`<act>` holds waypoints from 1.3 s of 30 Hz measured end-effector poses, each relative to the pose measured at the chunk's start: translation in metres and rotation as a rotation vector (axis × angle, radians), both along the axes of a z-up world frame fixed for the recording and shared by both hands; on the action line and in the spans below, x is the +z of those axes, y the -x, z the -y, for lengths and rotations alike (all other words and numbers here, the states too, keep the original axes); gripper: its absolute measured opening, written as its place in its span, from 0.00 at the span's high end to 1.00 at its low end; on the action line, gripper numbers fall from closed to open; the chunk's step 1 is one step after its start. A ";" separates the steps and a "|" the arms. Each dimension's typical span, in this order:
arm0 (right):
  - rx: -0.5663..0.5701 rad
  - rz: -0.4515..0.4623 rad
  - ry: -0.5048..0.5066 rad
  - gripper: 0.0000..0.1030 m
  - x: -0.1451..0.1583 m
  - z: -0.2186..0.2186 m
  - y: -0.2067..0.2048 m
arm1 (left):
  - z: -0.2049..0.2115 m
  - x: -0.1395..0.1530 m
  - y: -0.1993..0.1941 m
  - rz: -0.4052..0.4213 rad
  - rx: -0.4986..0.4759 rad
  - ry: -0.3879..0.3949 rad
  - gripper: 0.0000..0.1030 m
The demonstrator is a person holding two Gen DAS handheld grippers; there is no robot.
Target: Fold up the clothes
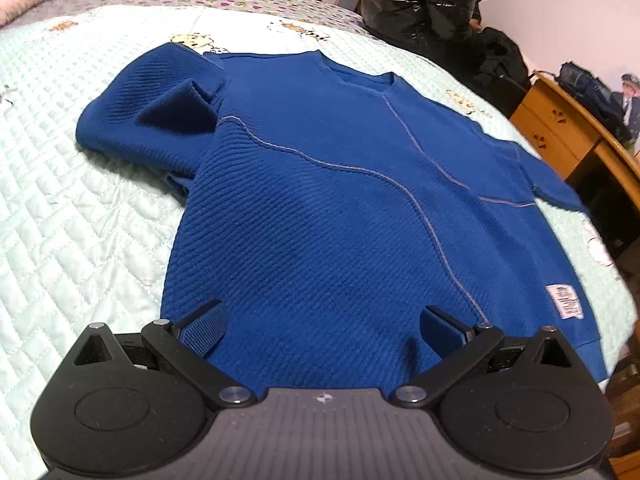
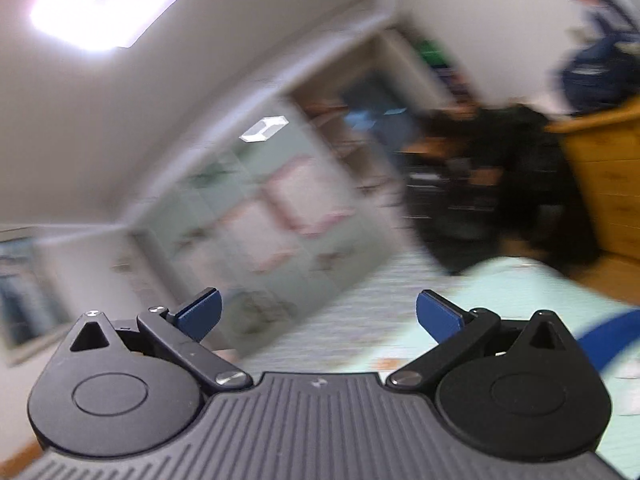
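The blue sweater (image 1: pixel 320 200) lies flat on the bed (image 1: pixel 80 220) — thick, soft, likely limp — best pinched at the hem, where the left gripper (image 1: pixel 320 328) gapes wide; the right gripper (image 2: pixel 318 316), also wide, holds nothing.

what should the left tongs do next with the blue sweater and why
Probably ease the left tongs down and shut on the sweater's near hem: they hang open right over it, holding nothing, and the body lies flat and unfolded on the quilt.
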State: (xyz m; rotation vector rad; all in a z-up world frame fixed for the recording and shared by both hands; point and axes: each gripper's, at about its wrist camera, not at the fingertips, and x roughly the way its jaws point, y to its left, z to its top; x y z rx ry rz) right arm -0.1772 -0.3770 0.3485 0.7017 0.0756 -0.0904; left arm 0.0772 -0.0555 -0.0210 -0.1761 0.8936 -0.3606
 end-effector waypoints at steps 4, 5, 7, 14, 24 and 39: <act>-0.106 -0.148 -0.216 0.00 -0.135 0.094 -0.010 | 0.008 0.001 0.006 0.005 0.002 -0.066 0.01; -0.133 -0.191 -0.262 0.00 -0.167 0.112 -0.011 | 0.009 0.001 0.007 0.005 0.008 -0.068 0.01; -0.187 -0.257 -0.355 0.00 -0.224 0.144 -0.017 | 0.008 0.002 0.007 0.002 0.018 -0.065 0.01; -0.273 -0.317 -0.489 0.00 -0.330 0.196 -0.062 | 0.010 0.002 0.000 -0.029 0.097 -0.050 0.01; -0.295 -0.240 -0.615 0.00 -0.378 0.282 -0.122 | 0.022 0.003 -0.008 -0.064 0.153 -0.106 0.01; -0.253 -0.281 -0.520 0.39 -0.390 0.292 -0.166 | 0.028 0.004 -0.018 -0.106 0.193 -0.125 0.01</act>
